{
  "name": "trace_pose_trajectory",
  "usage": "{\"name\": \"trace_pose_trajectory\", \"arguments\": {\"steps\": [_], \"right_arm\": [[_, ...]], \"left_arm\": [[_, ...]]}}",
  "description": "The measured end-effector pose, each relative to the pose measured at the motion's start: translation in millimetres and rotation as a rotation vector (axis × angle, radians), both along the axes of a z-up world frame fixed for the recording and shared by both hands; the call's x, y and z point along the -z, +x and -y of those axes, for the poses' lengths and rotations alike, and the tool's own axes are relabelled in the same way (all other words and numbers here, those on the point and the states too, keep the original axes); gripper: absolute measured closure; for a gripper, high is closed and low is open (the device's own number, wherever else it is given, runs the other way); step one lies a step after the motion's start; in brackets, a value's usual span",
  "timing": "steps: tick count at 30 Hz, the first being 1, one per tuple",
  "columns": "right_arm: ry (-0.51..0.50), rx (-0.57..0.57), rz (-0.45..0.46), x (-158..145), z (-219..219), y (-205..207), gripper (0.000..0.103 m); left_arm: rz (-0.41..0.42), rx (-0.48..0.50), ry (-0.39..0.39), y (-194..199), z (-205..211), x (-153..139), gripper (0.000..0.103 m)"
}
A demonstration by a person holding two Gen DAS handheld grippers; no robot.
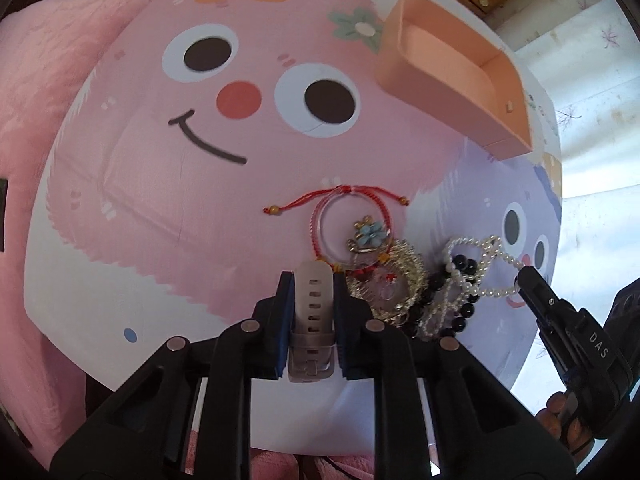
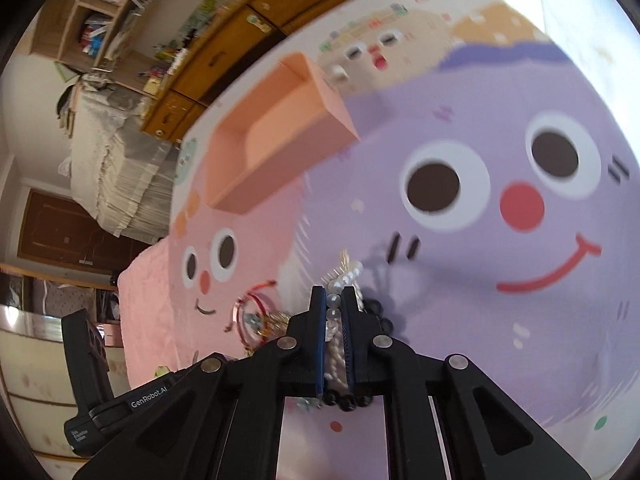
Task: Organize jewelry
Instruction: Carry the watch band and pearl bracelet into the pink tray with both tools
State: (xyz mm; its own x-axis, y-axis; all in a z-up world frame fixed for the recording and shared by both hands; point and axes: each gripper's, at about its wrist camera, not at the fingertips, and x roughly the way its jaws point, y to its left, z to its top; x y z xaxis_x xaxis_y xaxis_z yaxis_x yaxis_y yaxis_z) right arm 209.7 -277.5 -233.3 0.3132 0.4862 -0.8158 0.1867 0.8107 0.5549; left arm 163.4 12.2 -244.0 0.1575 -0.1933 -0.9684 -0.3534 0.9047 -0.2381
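Observation:
My left gripper (image 1: 313,280) is shut on a grey watch strap (image 1: 312,312), held just above the cartoon play mat (image 1: 160,200). Just right of it lies a jewelry pile: a red cord bracelet (image 1: 344,208), a gold chain with a blue flower charm (image 1: 370,236), black beads (image 1: 464,272) and a white pearl necklace (image 1: 476,268). My right gripper (image 2: 333,294) is shut on the pearl necklace (image 2: 334,304); it shows in the left wrist view (image 1: 524,280) at the pile's right edge. An open, empty orange box (image 1: 452,68) stands beyond the pile; it also shows in the right wrist view (image 2: 272,136).
The mat lies on a pink blanket (image 1: 36,120). Wooden cabinets (image 2: 224,52), shelves (image 2: 104,8) and a covered stack (image 2: 120,168) stand in the background. The left gripper's body (image 2: 92,376) shows at the lower left of the right wrist view.

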Motion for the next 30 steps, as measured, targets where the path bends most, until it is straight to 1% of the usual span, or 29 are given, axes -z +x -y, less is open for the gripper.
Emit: {"name": "trace_pose_trajectory", "arguments": {"steps": [1,4,5,7,8,9,10,11,13,15,18,19,21,23,27,30], "right_arm": [[-0.001,-0.005,0.019,-9,-3,-1,0.095],[-0.008,-0.011,0.059,-26,-7,4,0.095],[0.001,-0.008,0.069,-37,1,-13,0.095],[0.02,-0.005,0.09,-52,3,-14,0.095],[0.024,-0.005,0.101,-57,5,-13,0.095],[0.026,-0.007,0.114,-63,5,-11,0.095],[0.031,-0.008,0.125,-69,6,-10,0.095],[0.039,-0.006,0.138,-76,5,-8,0.096],[0.055,0.006,0.159,-83,5,-3,0.095],[0.076,0.018,0.184,-88,5,2,0.095],[0.086,0.026,0.234,-99,6,14,0.095],[0.081,0.028,0.251,-100,5,20,0.095],[0.07,0.031,0.282,-103,4,32,0.095],[0.063,0.032,0.312,-105,2,43,0.095],[0.032,0.007,0.359,-111,-6,64,0.095],[-0.021,-0.014,0.359,-110,-16,79,0.095]], "left_arm": [[0.008,0.006,-0.002,-6,-2,-7,0.088],[0.045,0.029,-0.004,1,-4,-25,0.088],[0.052,0.036,-0.006,0,-8,-29,0.088],[0.069,0.048,-0.015,6,-9,-40,0.088],[0.074,0.053,-0.019,-4,-16,-45,0.088],[0.076,0.065,-0.024,1,-12,-47,0.088],[0.077,0.073,-0.03,2,-26,-58,0.088],[0.072,0.077,-0.041,5,-30,-66,0.088],[0.055,0.066,-0.061,10,-31,-74,0.088],[0.035,0.044,-0.087,21,-29,-78,0.088],[0.055,0.029,-0.145,42,-27,-83,0.088],[0.071,0.027,-0.169,51,-26,-85,0.088],[0.102,0.031,-0.184,66,-24,-90,0.088],[0.15,0.015,-0.208,85,-21,-97,0.088],[0.207,0.008,-0.265,116,-16,-105,0.088],[0.252,0.027,-0.257,136,-10,-112,0.088]]}}
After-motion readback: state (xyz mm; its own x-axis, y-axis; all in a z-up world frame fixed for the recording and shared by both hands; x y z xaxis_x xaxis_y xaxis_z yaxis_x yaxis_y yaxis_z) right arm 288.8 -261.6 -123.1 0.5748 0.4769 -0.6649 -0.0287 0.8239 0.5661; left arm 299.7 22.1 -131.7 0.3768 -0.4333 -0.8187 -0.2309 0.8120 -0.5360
